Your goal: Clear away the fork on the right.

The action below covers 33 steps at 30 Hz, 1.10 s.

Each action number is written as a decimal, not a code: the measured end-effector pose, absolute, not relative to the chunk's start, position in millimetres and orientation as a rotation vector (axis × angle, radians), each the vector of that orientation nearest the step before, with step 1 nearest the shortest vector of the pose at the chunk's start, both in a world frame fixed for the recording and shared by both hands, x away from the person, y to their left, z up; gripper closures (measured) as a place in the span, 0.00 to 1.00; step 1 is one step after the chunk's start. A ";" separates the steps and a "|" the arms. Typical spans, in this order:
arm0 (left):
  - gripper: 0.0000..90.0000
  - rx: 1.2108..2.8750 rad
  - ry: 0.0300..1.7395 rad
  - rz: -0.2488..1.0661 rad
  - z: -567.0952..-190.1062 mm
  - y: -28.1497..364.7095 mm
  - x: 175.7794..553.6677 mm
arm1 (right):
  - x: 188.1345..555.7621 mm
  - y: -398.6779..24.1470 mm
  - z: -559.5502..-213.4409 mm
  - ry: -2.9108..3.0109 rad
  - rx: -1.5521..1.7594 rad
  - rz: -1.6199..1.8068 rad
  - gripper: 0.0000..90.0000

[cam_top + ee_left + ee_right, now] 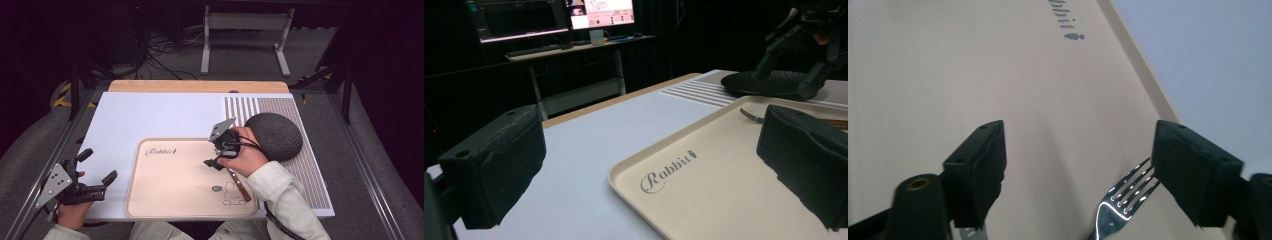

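A beige tray (170,185) printed with "Rabbit" lies on a white mat (150,115). A fork (240,186) with a wooden handle rests on the tray's right side, tines pointing away from the person. My right gripper (214,159) hovers low over the tines, open. In the right gripper view the shiny fork (1120,200) lies between the spread jaws of my right gripper (1085,170), close to the right one, on the tray (948,75). My left gripper (98,165) is held off the tray's left edge, open and empty, and spreads wide (649,160) over the tray (724,175).
A dark grey round dish (277,135) sits on a striped placemat (305,170) just right of the right hand; from the left gripper view the dish (769,82) lies behind the fork (751,116). A desk with monitors (601,12) stands beyond the table.
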<state>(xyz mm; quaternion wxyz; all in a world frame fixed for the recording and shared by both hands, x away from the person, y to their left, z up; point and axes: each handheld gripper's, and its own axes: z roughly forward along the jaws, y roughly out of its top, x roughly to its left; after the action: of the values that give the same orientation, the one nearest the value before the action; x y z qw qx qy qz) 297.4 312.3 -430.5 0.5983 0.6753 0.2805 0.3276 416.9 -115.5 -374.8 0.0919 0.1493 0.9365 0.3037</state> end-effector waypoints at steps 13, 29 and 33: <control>0.00 1.569 0.651 0.761 -430.7 312.2 297.4 | 433.8 -115.5 -387.5 2.908 0.391 0.771 1.00; 0.00 1.571 0.654 0.761 -431.0 312.1 297.8 | 450.3 -117.9 -417.3 2.992 0.447 0.644 1.00; 0.00 1.575 0.652 0.758 -431.0 312.1 297.9 | 451.0 -116.8 -420.4 2.998 0.440 0.615 1.00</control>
<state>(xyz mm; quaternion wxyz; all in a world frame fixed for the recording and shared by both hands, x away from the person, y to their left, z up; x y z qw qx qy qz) 297.9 312.1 -431.0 0.5955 0.6781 0.2809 0.3265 451.0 -116.8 -420.4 0.0247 0.1423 0.9693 0.1988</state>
